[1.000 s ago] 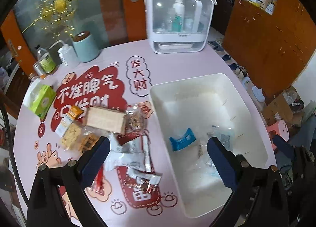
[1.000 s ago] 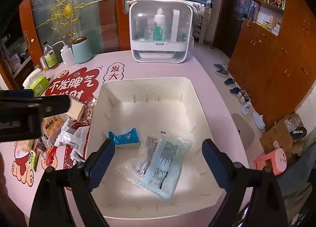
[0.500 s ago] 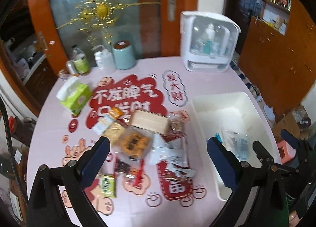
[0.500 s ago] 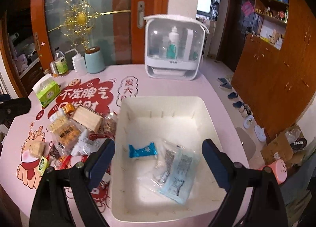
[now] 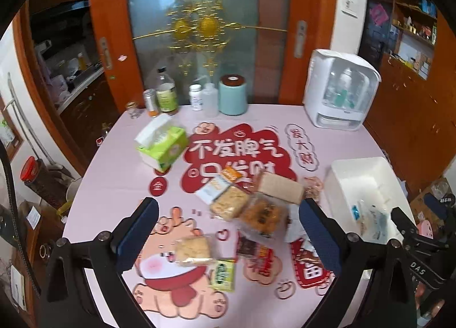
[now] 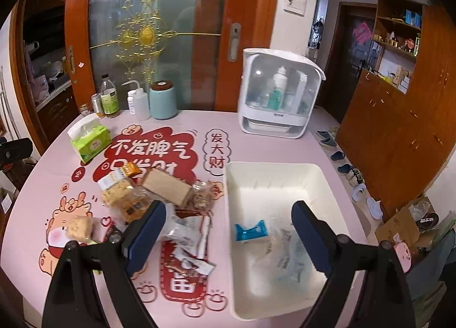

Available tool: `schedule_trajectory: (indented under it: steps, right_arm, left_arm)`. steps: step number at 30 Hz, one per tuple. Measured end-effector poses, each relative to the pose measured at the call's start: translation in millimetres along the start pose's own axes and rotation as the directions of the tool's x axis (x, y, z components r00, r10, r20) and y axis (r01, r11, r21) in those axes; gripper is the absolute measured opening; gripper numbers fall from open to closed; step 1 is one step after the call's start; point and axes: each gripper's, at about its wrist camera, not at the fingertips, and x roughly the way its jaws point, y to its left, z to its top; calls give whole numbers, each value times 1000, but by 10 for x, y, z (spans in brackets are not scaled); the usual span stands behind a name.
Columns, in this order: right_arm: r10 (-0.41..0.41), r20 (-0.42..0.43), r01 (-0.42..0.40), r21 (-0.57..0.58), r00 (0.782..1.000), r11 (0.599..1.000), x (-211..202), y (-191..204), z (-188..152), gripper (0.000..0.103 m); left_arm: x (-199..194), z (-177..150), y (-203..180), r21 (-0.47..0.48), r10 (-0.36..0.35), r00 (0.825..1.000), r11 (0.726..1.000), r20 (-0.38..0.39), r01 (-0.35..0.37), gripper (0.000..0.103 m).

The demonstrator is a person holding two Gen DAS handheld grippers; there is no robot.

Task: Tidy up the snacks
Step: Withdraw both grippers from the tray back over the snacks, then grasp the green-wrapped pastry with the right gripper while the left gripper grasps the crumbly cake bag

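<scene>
hovering above the pink table (image 5: 114,162), my left gripper (image 5: 228,231) has its jaws released and wide, nothing between the blue pads (image 5: 136,231); below the gap lie a pale puffed-rice bar (image 5: 193,249) and a small green packet (image 5: 223,275), both on the cartoon print at the near side. my right gripper (image 6: 228,235) is likewise spread and empty, its left pad over the snack pile (image 6: 159,199), its right pad over the white bin (image 6: 327,182). the pile sits at mid-table, just left of the bin: a tan rectangular block (image 6: 166,187) on top, a clear pack of yellow cakes (image 6: 119,194) to its left, an orange-and-white packet (image 6: 122,174) beyond that, silver and red wrappers (image 6: 188,242) on the near side. a second puffed-rice bar view (image 6: 79,228) shows it apart from the pile, nearer the left edge. inside the bin rest a blue packet (image 6: 250,231) and clear printed sachets (image 6: 287,254), blurred. far left on the table stands a green tissue pack (image 5: 162,145); along the far edge, a teal canister (image 5: 232,94), bottles (image 5: 166,91) and a white cabinet with a clear door (image 6: 279,97). part of the right gripper's frame shows at the right rim of the left view.
</scene>
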Motion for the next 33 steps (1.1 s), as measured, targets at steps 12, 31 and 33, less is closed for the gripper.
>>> schedule_trajectory:
  steps: [12, 31, 33]
  right_arm:
    - [58, -41, -54, 84, 997, 995, -86, 509, 2, 90]
    - [236, -237, -237, 26, 942, 971, 392, 1649, -525, 82]
    - [247, -263, -251, 18, 933, 968, 464, 1743, -598, 81]
  left_arm:
    - [280, -231, 1027, -22, -9, 1000, 1000, -11, 9, 98]
    - [1387, -915, 1023, 210, -80, 964, 968, -255, 136, 98]
    - [1457, -975, 995, 235, -74, 958, 961, -275, 142, 98]
